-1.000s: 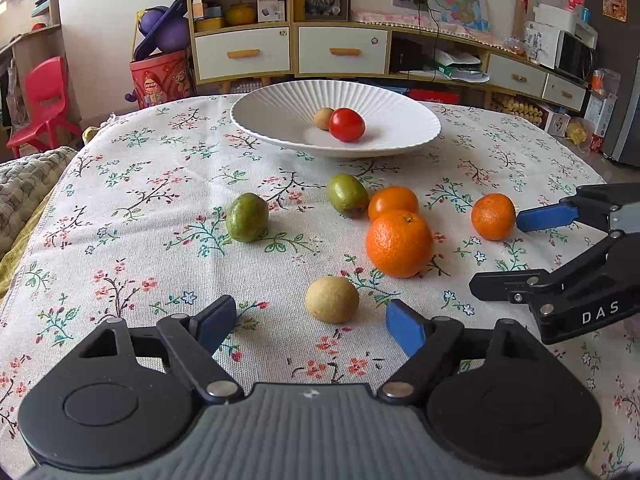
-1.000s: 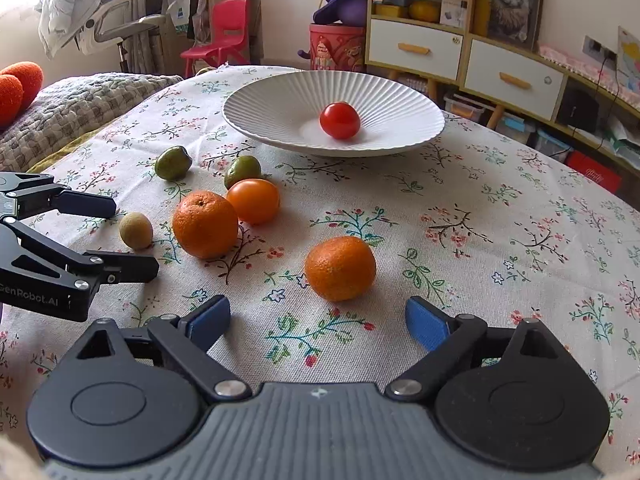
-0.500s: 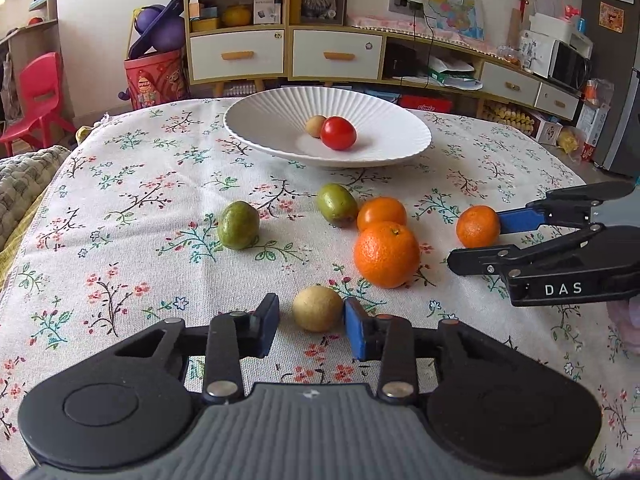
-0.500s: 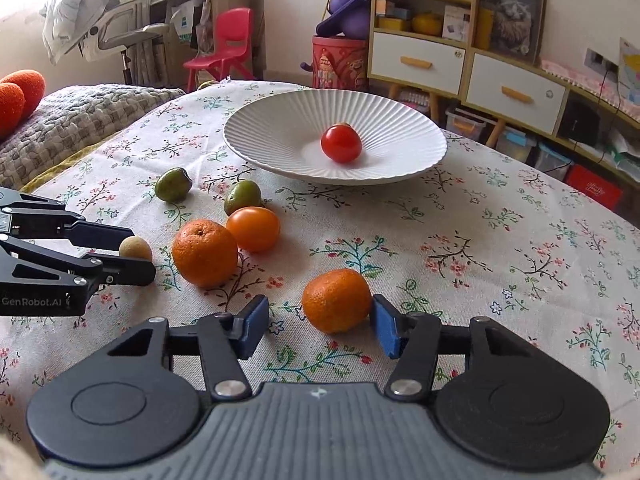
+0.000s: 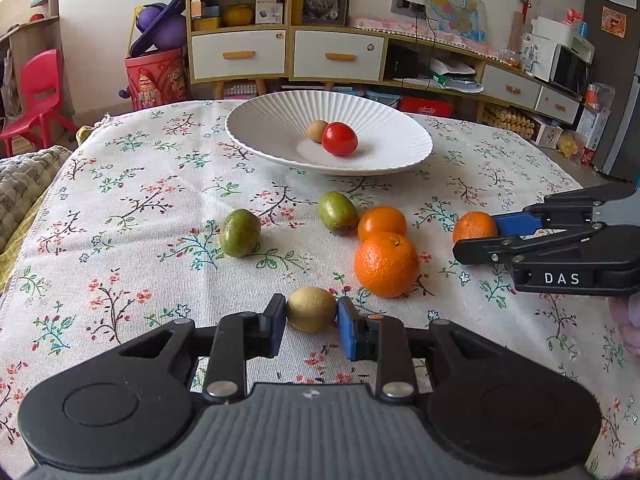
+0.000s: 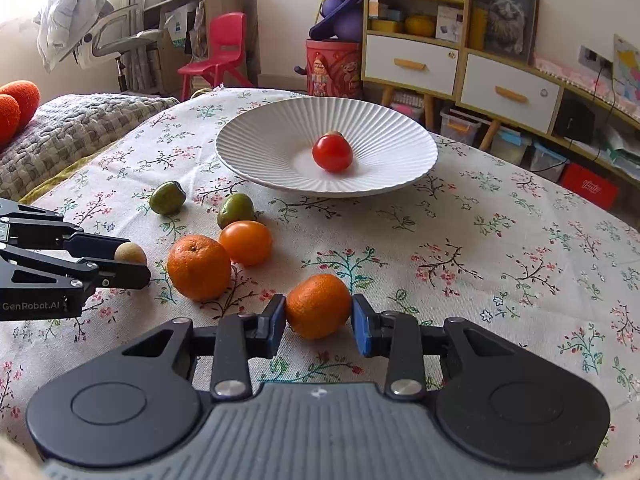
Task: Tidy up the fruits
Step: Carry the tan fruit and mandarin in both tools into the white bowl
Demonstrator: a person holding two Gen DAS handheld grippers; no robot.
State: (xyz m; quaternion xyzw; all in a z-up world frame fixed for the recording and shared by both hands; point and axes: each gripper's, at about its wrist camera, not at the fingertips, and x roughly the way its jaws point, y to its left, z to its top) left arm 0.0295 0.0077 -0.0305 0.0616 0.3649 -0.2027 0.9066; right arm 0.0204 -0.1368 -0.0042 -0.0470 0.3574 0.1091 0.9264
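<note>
Left tool (image 5: pixel 312 322): clamped a small tan-yellow fruit (image 5: pixel 312 309)
Right tool (image 6: pixel 319 322): clamped a dimpled orange mandarin (image 6: pixel 318 306)

Left claw (image 5: pixel 312 330): matte black linkage, blue pads, silver rivets, "GenRobot.AI" lettering. Right claw (image 6: pixel 319 322): identical build, "DAS" lettering.

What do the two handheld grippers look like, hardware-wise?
Both match: matte black linkage arms with silver pivot pins, two round black side housings, a ribbed grey centre body, and blue finger pads. The left gripper reads "GenRobot.AI" on its side; the right gripper reads "DAS". No cables or sleeves are visible.
</note>
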